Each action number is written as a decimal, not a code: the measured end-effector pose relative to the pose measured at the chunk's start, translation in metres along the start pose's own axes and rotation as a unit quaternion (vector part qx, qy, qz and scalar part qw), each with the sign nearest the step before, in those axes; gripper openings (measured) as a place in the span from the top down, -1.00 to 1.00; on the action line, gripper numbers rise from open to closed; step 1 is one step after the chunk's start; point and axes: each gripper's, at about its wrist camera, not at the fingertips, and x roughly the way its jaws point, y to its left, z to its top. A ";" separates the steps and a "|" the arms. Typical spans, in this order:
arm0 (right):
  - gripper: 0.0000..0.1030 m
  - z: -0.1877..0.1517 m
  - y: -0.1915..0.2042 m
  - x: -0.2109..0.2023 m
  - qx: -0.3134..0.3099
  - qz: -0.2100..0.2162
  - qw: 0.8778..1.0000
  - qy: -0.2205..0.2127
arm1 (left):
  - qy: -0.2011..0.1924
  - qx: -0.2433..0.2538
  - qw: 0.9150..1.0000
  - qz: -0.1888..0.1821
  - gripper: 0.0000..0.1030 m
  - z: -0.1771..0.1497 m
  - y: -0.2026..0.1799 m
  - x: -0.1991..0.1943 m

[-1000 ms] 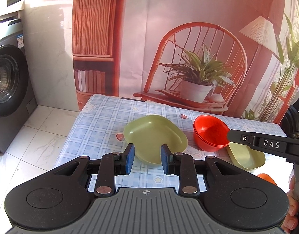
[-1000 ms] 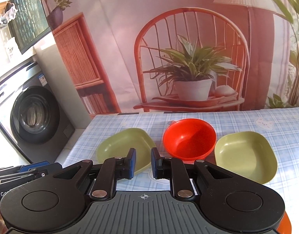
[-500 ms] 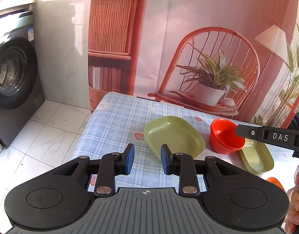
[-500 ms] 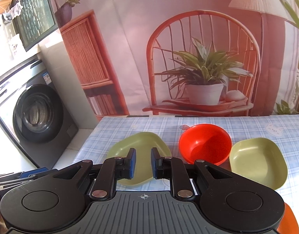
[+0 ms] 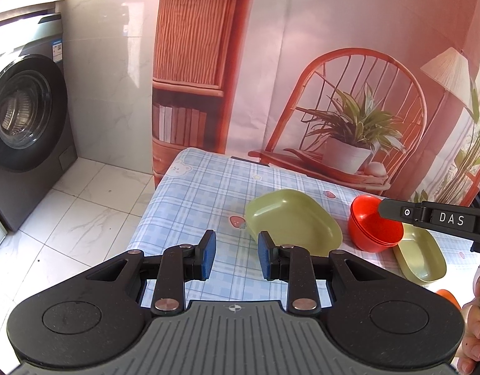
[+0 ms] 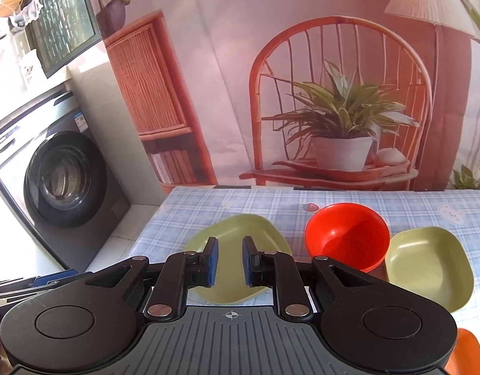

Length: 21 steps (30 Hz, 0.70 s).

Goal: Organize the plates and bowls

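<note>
On the blue checked tablecloth lie a green plate, a stack of red bowls and a second green plate, left to right. My left gripper hovers near the table's front left, just left of the first plate, open and empty. My right gripper hangs over the near side of the first green plate, its jaws a narrow gap apart with nothing between them. The red bowls and the other green plate lie to its right.
An orange dish shows at the near right edge. A dark washing machine stands on the tiled floor left of the table. A printed backdrop with a chair and plant hangs behind. A hand holds the right gripper, whose finger crosses the bowls.
Both grippers have shifted to the left, so the dishes now sit further right in both views. Neither gripper's jaws have changed, and no dish has moved.
</note>
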 end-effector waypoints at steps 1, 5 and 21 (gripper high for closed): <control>0.68 0.000 0.001 0.000 0.000 0.001 1.000 0.000 | 0.000 -0.001 1.000 0.001 0.41 -0.001 0.000 0.000; 0.68 -0.001 0.003 0.002 -0.001 0.002 1.000 0.002 | 0.002 -0.002 1.000 0.002 0.41 -0.001 0.001 0.001; 0.68 0.000 0.002 0.002 -0.001 0.000 1.000 0.000 | 0.002 -0.001 1.000 0.000 0.41 0.000 -0.001 0.002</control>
